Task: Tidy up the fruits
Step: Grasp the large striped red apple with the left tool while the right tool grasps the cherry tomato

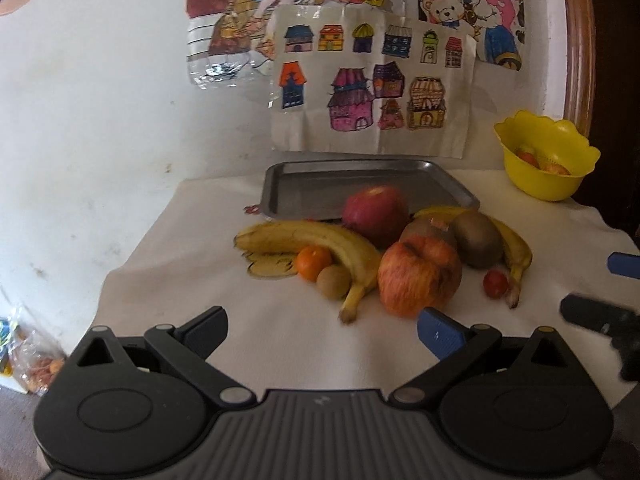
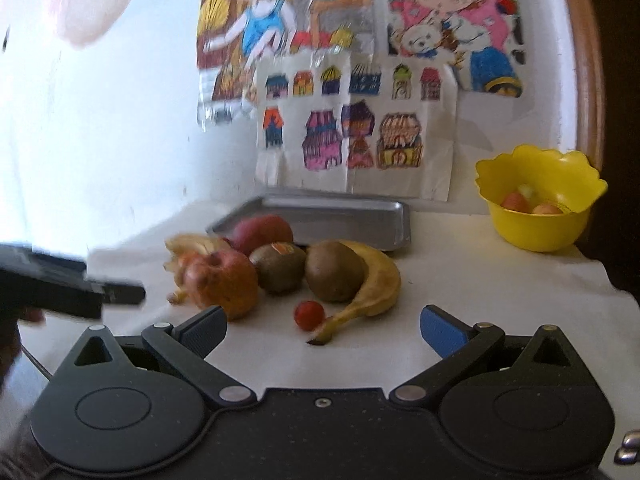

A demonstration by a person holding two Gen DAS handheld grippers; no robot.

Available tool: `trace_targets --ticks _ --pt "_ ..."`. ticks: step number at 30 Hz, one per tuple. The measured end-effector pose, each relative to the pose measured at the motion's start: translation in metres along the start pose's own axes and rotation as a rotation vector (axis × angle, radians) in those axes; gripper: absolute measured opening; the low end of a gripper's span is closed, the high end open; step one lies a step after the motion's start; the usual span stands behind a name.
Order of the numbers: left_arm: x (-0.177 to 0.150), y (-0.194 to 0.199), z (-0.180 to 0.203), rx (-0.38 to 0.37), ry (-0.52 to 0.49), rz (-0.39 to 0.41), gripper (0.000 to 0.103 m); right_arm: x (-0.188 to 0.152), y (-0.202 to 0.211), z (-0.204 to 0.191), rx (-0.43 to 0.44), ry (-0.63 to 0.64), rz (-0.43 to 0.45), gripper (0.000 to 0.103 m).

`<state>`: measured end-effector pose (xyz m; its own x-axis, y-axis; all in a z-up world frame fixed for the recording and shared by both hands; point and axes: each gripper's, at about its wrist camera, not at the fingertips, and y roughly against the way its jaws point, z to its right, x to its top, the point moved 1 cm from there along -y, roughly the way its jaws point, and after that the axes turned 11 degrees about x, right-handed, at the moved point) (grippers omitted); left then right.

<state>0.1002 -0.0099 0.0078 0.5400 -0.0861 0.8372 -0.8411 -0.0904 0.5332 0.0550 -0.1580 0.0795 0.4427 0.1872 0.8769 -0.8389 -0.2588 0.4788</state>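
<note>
Both hand-held grippers hover wide open and empty before the fruit heap.

Left hand-held gripper (image 1: pixel 322 328) faces the front apple (image 1: pixel 418 276); right hand-held gripper (image 2: pixel 323 330) faces the cherry tomato (image 2: pixel 309 314) and a banana (image 2: pixel 370 280). All fruit lies piled on the white-clothed counter (image 1: pixel 200 280), just before the empty metal tray (image 1: pixel 360 184). Best take an outer piece first, closing squarely, without nudging neighbours. A yellow bowl (image 2: pixel 540 200) holding some fruit stands far right; children's drawings (image 1: pixel 368 88) cover the wall.
</note>
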Motion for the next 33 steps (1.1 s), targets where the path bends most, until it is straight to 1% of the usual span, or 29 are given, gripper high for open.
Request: trace_targets --ticks 3,5,8,11,12,13,14,16,17,19,21,25,26,28,33 --pt "0.011 -0.012 0.002 -0.047 0.006 -0.022 0.103 0.004 -0.014 0.007 0.012 0.062 -0.052 0.102" --pt "0.018 -0.019 0.005 -0.085 0.013 -0.033 0.103 0.008 -0.023 0.013 0.051 0.097 -0.083 0.102" --pt "0.025 -0.031 0.013 -0.109 0.013 -0.048 0.103 0.013 -0.039 0.015 0.099 0.173 -0.133 0.102" --pt "0.029 -0.043 0.023 -0.134 0.007 -0.072 0.103 0.016 -0.055 0.015 0.147 0.228 -0.169 0.095" --pt "0.029 -0.046 0.026 -0.143 0.003 -0.078 0.103 0.016 -0.060 0.015 0.170 0.242 -0.181 0.090" --pt "0.029 -0.048 0.029 -0.149 0.000 -0.084 0.103 0.017 -0.064 0.015 0.190 0.250 -0.190 0.087" --pt "0.030 -0.051 0.032 -0.156 0.001 -0.088 0.103 0.017 -0.068 0.014 0.206 0.257 -0.201 0.085" --pt "0.030 -0.053 0.036 -0.177 0.003 -0.092 0.103 0.017 -0.075 0.014 0.245 0.268 -0.220 0.077" --pt "0.030 -0.055 0.037 -0.192 0.001 -0.093 0.102 0.017 -0.077 0.013 0.260 0.275 -0.224 0.075" --pt "0.031 -0.057 0.041 -0.218 -0.010 -0.096 0.099 0.017 -0.083 0.011 0.275 0.284 -0.235 0.070" --pt "0.031 -0.060 0.044 -0.229 -0.024 -0.100 0.093 0.017 -0.088 0.010 0.288 0.287 -0.249 0.064" --pt "0.030 -0.066 0.048 -0.250 -0.031 -0.127 0.086 0.018 -0.097 0.011 0.291 0.285 -0.281 0.051" --pt "0.030 -0.068 0.048 -0.255 -0.032 -0.135 0.084 0.018 -0.099 0.012 0.286 0.285 -0.291 0.050" --pt "0.029 -0.068 0.049 -0.254 -0.037 -0.135 0.084 0.018 -0.101 0.013 0.283 0.282 -0.297 0.047" --pt "0.030 -0.069 0.052 -0.253 -0.055 -0.140 0.084 0.019 -0.104 0.015 0.280 0.277 -0.307 0.046"
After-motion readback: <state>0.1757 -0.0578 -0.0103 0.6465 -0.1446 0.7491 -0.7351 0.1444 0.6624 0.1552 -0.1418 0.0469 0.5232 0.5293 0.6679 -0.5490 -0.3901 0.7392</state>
